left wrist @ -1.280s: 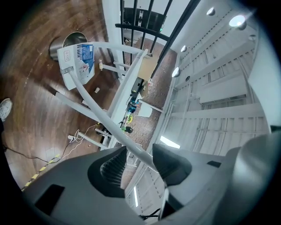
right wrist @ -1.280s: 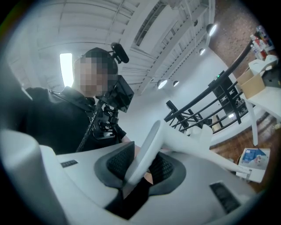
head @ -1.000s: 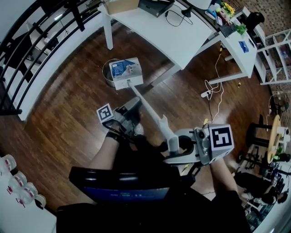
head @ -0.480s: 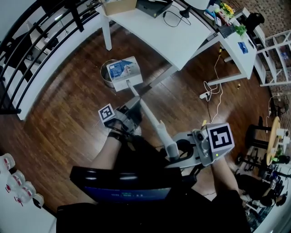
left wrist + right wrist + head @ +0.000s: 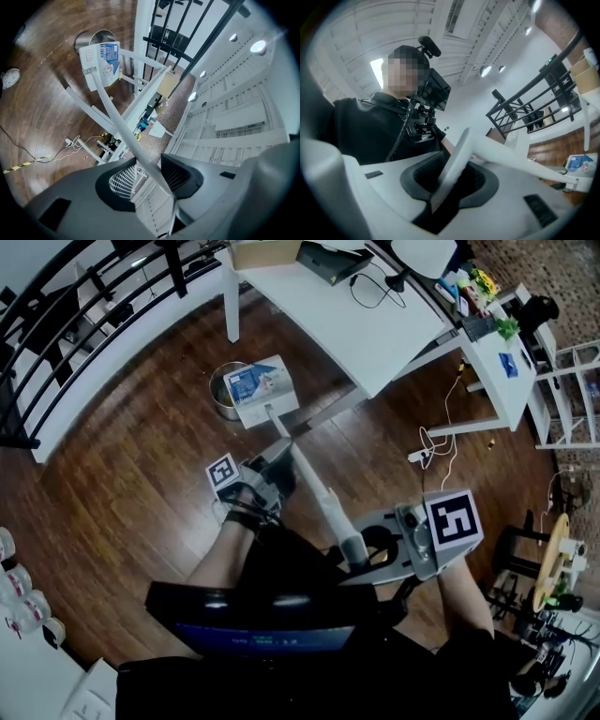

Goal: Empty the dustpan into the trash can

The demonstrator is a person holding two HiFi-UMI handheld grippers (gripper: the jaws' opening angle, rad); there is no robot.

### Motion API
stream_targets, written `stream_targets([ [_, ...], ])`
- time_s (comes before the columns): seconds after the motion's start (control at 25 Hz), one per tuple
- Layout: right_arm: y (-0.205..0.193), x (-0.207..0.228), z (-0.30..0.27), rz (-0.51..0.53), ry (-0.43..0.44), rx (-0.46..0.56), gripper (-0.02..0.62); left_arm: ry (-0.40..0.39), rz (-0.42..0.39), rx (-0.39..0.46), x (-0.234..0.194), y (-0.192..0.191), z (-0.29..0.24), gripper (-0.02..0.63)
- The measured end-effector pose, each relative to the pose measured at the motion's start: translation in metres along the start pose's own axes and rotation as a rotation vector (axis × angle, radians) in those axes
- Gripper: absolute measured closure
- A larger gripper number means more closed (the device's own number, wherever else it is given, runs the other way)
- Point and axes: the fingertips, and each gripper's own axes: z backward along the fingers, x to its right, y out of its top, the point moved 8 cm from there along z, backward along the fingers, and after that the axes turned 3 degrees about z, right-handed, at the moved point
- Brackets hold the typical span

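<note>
A white long-handled dustpan (image 5: 265, 393) with a blue printed pan hangs tilted at the rim of a round metal trash can (image 5: 221, 390). Its handle (image 5: 314, 488) slants back toward me. My left gripper (image 5: 272, 465) sits around the handle's middle. In the left gripper view the handle (image 5: 117, 122) runs between the jaws of my left gripper (image 5: 149, 176), which have just been closing; a gap still shows beside it. The dustpan (image 5: 101, 61) and the trash can (image 5: 89, 37) lie ahead. My right gripper (image 5: 361, 554) (image 5: 450, 176) is shut on the handle's top end (image 5: 454, 159).
A white table (image 5: 347, 306) stands just behind the can, its leg (image 5: 230, 306) close by. Black railings (image 5: 75, 296) run along the left. A power strip with cables (image 5: 431, 442) lies on the wood floor to the right. A shoe (image 5: 9, 77) shows at the left edge.
Both grippers and the handle have shifted a little, and the handle's top end sits lower in the picture. The dustpan stays at the can's rim.
</note>
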Motion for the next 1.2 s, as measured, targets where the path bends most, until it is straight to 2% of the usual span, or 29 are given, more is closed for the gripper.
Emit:
stream_targets([
  [0.36, 0.019, 0.018, 0.006, -0.006, 0.089, -0.185, 0.494, -0.078, 0.063, 0.108, 0.0, 0.001, -0.009, 0.459],
  [0.52, 0.033, 0.032, -0.008, -0.015, 0.102, -0.267, 0.494, -0.107, 0.093, 0.122, 0.005, 0.013, -0.012, 0.462],
  [0.84, 0.073, 0.085, -0.06, -0.108, 0.075, -0.38, 0.494, -0.061, 0.157, 0.082, 0.03, 0.058, -0.015, 0.466],
  [1.2, 0.103, 0.144, -0.092, -0.19, 0.111, -0.47, 0.494, 0.002, 0.214, 0.09, 0.038, 0.102, -0.017, 0.476],
])
